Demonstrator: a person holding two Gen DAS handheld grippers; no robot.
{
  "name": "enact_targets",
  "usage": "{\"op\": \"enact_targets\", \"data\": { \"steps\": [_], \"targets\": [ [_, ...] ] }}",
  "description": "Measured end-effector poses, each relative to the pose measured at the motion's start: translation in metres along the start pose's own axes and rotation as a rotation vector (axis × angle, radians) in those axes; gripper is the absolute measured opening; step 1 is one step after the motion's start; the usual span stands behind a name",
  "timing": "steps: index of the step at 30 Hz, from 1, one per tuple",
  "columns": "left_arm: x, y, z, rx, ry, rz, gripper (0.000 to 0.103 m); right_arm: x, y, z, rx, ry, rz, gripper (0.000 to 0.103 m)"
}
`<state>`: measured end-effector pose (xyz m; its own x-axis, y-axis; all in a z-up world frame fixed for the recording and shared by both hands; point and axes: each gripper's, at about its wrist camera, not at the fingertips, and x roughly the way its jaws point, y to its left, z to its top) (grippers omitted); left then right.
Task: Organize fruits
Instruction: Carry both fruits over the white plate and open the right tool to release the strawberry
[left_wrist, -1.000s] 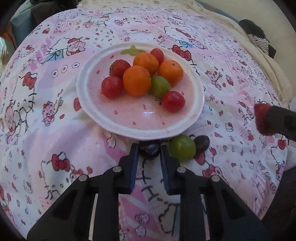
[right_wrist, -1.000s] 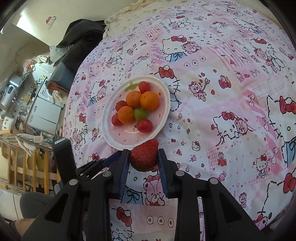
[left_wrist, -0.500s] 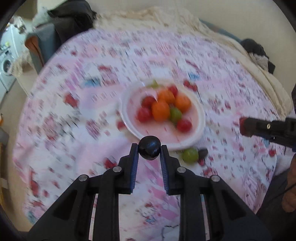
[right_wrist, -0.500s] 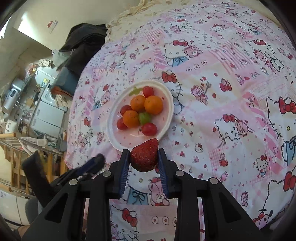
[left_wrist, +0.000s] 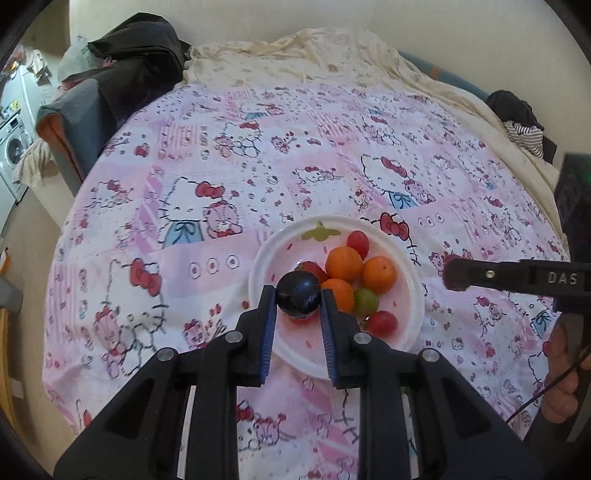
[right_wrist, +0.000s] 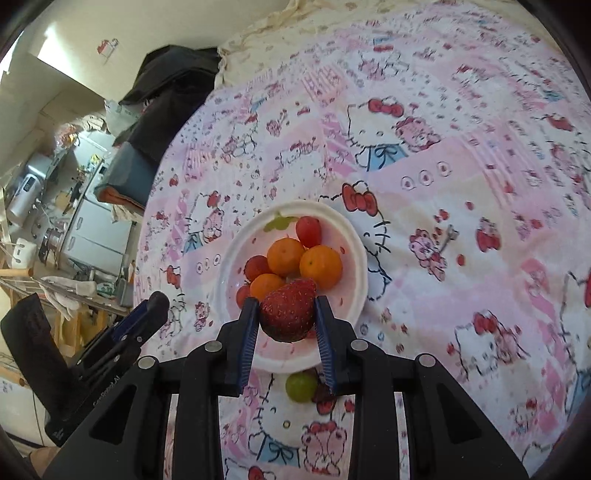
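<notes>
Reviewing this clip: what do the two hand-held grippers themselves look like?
Both the left hand-held gripper and right hand-held gripper are matte black plastic, with angular bodies, silver screw heads and blue ribbed finger pads. The right one's side carries white "DAS" lettering.

The left black plastic gripper and its right twin share blue ribbed finger pads and round silver screws — white "DAS" lettering and a bare-skinned hand beside a thin black cable.
</notes>
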<state>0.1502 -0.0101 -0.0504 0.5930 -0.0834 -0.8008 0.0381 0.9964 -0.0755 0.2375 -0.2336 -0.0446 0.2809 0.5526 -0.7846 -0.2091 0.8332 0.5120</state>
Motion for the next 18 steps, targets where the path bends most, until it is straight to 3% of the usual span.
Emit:
{"op": "enact_targets", "data": {
  "steps": [8,18],
  "targets": [
    [0.043,-0.014,-0.011,0.013,0.103,-0.011,0.02,0.048,-0.002,0.002,-0.043,0.1,-0.06,0.032],
    [0.062,-0.02,-0.023,0.011,0.168,-0.031,0.021,0.061,-0.008,-0.002,-0.044,0.145,-0.1,0.032]
  ]
}}
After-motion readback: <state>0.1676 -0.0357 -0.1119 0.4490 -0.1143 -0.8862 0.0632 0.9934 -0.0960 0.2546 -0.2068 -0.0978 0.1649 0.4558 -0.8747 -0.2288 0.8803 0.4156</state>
